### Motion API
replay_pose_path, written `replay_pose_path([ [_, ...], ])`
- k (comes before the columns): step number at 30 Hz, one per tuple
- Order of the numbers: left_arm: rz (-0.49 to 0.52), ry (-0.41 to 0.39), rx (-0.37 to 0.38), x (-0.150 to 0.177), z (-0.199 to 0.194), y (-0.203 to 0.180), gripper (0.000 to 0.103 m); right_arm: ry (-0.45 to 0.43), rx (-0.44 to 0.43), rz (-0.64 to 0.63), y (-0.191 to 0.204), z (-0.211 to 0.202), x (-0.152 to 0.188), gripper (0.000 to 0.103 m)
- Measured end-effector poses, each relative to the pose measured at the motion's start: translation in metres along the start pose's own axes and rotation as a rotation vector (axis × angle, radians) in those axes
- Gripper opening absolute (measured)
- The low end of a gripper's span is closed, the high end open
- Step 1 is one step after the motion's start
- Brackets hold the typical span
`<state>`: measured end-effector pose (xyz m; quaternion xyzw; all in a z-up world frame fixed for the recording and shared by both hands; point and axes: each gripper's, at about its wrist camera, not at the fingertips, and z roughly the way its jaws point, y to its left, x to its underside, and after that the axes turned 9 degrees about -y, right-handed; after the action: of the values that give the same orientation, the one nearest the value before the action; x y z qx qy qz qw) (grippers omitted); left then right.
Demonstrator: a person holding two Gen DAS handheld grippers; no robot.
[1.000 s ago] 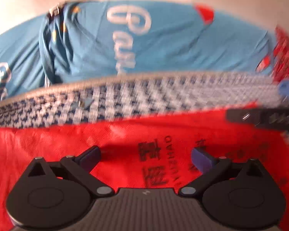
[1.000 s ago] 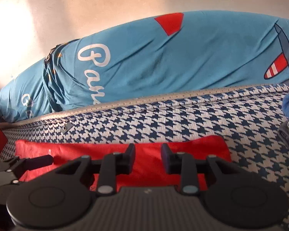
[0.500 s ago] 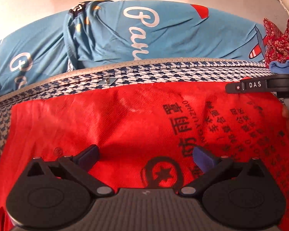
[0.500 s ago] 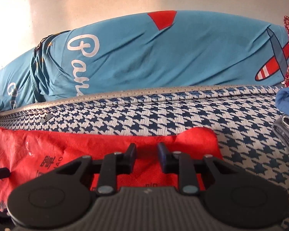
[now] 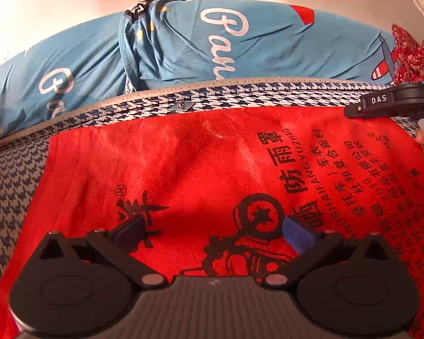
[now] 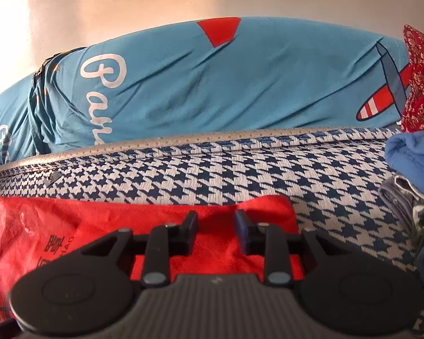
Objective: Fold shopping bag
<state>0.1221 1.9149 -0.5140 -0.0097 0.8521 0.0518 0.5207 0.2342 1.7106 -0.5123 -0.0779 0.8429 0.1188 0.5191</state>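
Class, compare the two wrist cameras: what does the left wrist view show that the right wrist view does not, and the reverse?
Left wrist view only: the red shopping bag's printed motorcycle logo, the open left gripper over it, and the right gripper seen from the side.

Right wrist view only: the bag's corner and folded clothes.

Both: the houndstooth mat and blue pillow.

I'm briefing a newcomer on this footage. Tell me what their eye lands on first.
First, the bright red shopping bag with black printed characters, spread flat on the blue-and-white houndstooth bedcover and filling the left wrist view. Behind it, along the wall, lies a blue pillow with white script and a red-striped airplane. The left claw hangs wide open over the bag; the right claw, partly open, sits at its far corner.
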Motion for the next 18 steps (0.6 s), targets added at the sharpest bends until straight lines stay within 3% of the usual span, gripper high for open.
replay_pose_path([
  [5, -0.007, -0.074, 0.011, -0.036, 0.005, -0.013, 0.103, -0.001, -0.073, -0.074, 0.002, -0.013, -0.004, 0.034],
  [8, -0.072, -0.065, 0.025, -0.051, 0.034, -0.029, 0.103, 0.009, -0.091, -0.091, 0.001, -0.016, -0.005, 0.034],
  [10, -0.123, -0.049, 0.004, -0.050, 0.057, -0.038, 0.103, 0.023, -0.098, -0.099, -0.001, -0.016, -0.004, 0.034],
  [13, -0.105, 0.001, -0.019, -0.033, 0.079, -0.048, 0.103, 0.038, -0.124, -0.096, -0.003, -0.013, -0.001, 0.034],
  [18, -0.051, -0.015, -0.023, -0.022, 0.076, -0.052, 0.103, 0.015, -0.117, -0.109, -0.007, -0.011, 0.008, 0.033],
])
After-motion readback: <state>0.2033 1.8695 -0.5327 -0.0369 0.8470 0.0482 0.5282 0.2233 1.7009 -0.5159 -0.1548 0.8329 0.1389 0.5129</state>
